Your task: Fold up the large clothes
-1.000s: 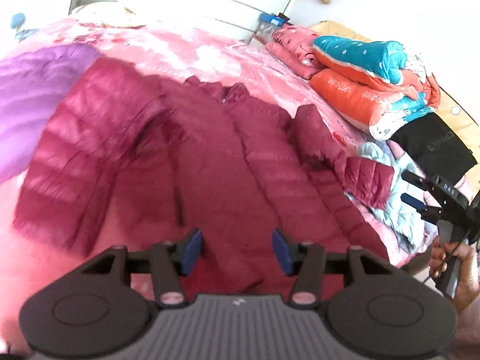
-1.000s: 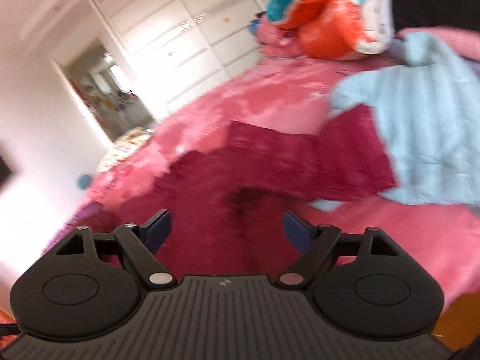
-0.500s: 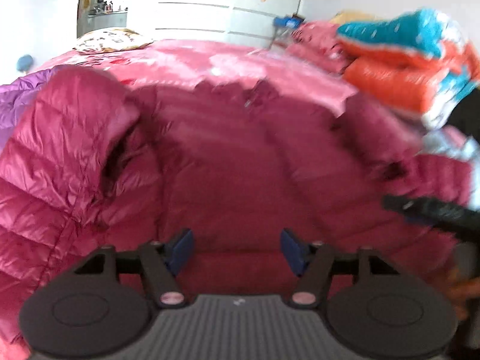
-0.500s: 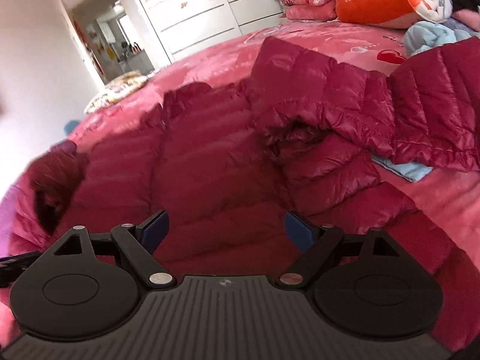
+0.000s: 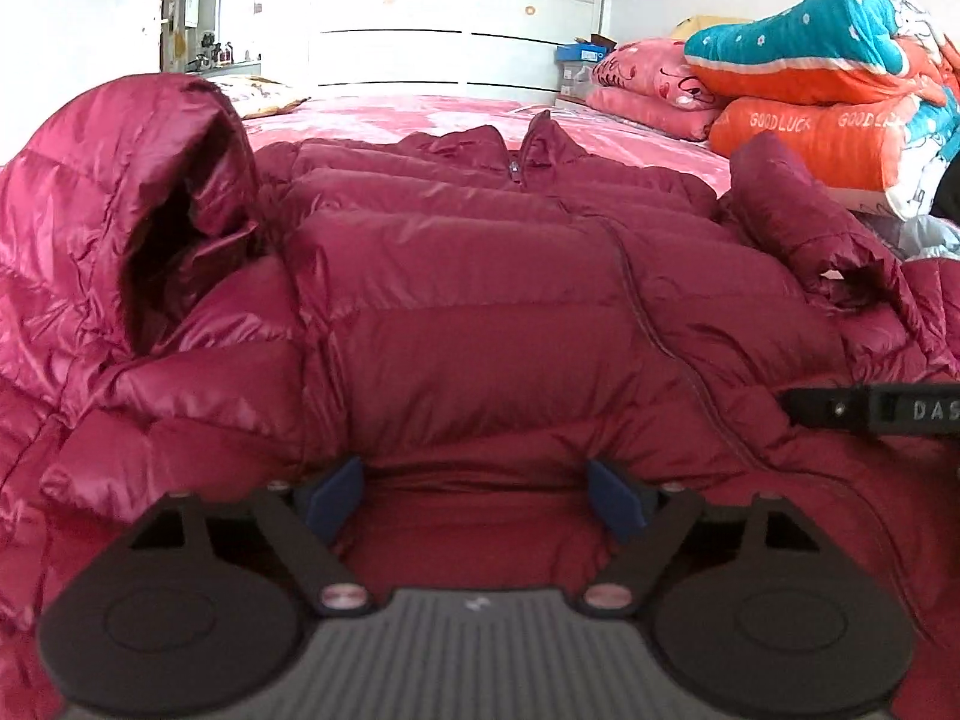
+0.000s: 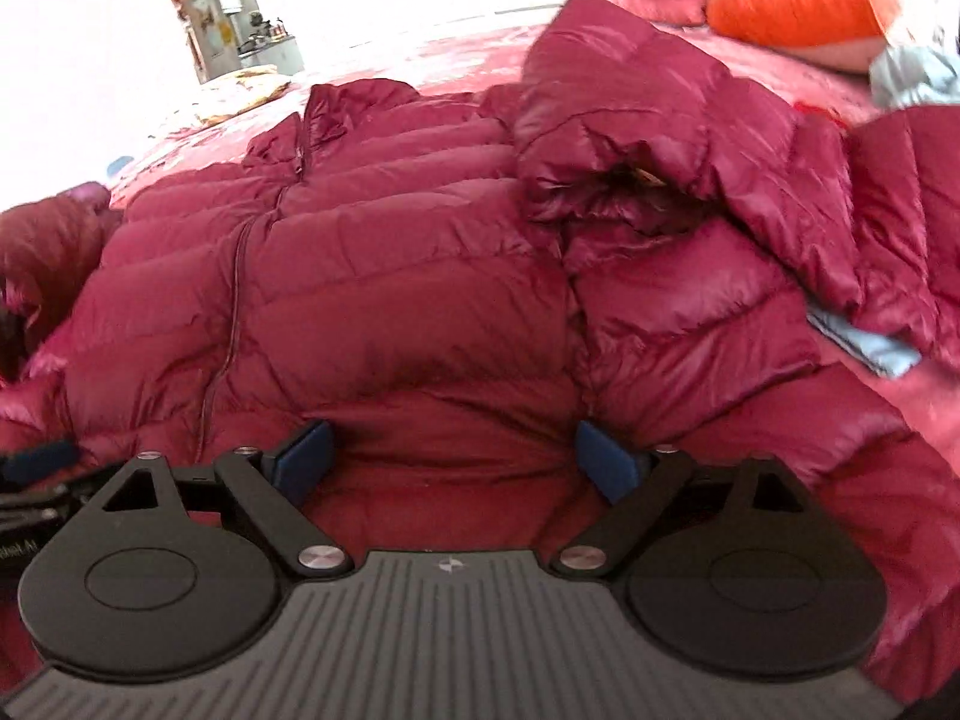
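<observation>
A dark red puffer jacket (image 5: 480,312) lies spread on the pink bed (image 5: 420,111). Both left tongs (image 5: 477,495) and right tongs (image 6: 453,459) are released, the left widening, straddling its near hem, seemingly ready to grab and fold it.

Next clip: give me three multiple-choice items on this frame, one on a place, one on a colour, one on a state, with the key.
1. Where does the jacket lie?
A. on the bed
B. on a chair
C. on the floor

2. What colour is the jacket?
A. light blue
B. dark red
C. black

3. How is the jacket's front?
A. wide open
B. turned inside out
C. zipped shut

Key: 1 A, the pink bed spreads under and behind it. 2 B, both views show dark red quilting. 3 C, the zip runs closed up to the collar.
</observation>
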Demonstrator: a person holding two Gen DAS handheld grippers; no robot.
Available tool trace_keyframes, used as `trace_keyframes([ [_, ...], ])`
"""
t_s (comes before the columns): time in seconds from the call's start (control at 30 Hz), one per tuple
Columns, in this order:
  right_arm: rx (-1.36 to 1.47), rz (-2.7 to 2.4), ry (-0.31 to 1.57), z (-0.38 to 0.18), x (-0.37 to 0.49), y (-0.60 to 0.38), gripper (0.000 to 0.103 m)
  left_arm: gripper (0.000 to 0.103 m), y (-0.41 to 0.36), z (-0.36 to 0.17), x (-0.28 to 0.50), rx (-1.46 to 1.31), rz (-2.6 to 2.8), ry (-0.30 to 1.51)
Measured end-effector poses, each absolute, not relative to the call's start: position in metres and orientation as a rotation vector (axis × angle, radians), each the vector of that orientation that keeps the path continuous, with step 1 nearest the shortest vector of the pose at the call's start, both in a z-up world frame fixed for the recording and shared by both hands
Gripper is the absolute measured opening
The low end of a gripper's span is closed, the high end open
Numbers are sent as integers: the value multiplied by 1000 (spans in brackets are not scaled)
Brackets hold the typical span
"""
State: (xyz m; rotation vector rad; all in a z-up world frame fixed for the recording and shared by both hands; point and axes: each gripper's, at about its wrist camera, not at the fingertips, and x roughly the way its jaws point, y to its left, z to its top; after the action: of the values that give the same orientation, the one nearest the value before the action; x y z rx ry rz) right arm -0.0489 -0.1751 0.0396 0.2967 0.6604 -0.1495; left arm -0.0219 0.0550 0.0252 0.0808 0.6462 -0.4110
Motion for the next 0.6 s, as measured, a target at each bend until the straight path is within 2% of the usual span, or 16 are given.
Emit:
trace_keyframes([
  [0.23,415,-144,642,56,-49,-188,103,85,52,26,-22,81,-416,649],
  [0.3,494,-127,556,68,-58,-200,103,85,52,30,-23,78,-414,662],
  [0.43,476,-200,349,98,-80,-215,103,85,51,46,-26,55,-385,680],
  [0.6,471,-368,203,114,-106,-240,103,85,28,90,-36,48,-447,623],
])
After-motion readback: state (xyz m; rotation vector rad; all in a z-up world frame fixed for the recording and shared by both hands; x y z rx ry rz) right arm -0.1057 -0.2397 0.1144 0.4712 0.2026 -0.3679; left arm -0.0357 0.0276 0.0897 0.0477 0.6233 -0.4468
